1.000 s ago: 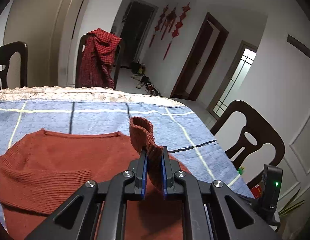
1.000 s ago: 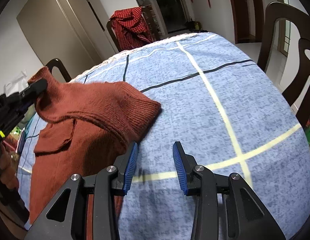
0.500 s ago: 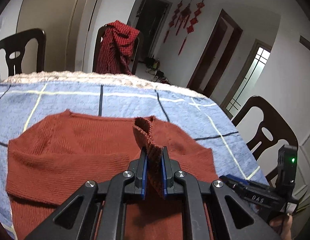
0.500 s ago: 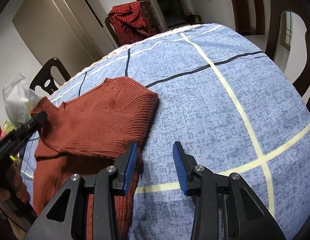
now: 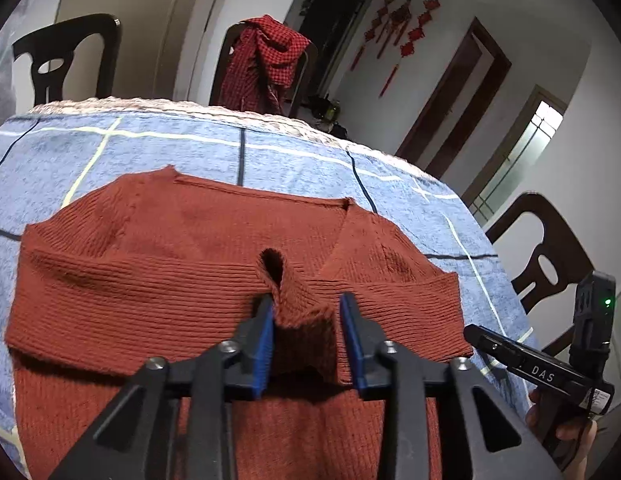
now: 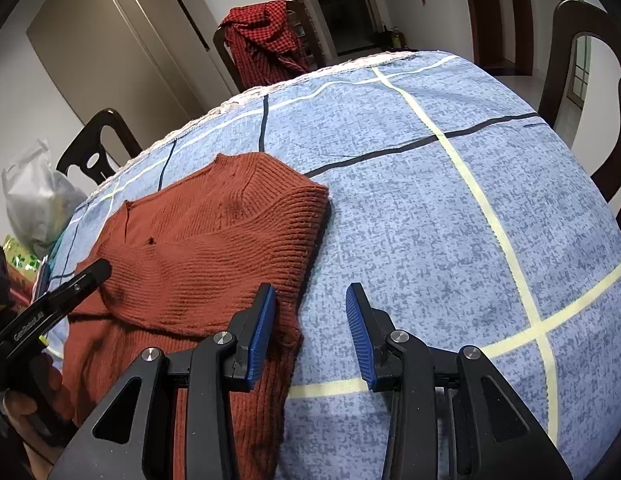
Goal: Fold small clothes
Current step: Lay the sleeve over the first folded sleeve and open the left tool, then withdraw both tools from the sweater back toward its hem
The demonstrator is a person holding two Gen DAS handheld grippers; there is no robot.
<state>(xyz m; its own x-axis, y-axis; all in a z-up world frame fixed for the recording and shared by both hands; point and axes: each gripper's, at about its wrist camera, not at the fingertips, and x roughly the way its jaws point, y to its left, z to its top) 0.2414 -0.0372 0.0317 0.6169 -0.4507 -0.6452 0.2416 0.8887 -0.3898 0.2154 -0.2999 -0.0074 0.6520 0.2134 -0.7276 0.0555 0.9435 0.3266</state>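
Note:
A rust-red knitted sweater lies on the blue checked tablecloth, its sleeves folded across the chest. My left gripper is open, low over the sweater, with the sleeve cuff lying loose between its fingers. In the right wrist view the sweater lies at the left. My right gripper is open and empty, its left finger over the sweater's right edge, its right finger over bare cloth. The left gripper shows there at the far left.
A red checked garment hangs on a chair at the table's far side. Dark wooden chairs stand around the table. A plastic bag sits at the left end. The right gripper's body is at the table's right edge.
My left gripper carried the sleeve cuff across the sweater, lowered it and opened, letting the cuff go. The sleeve now lies flat across the chest. The right gripper stayed open.

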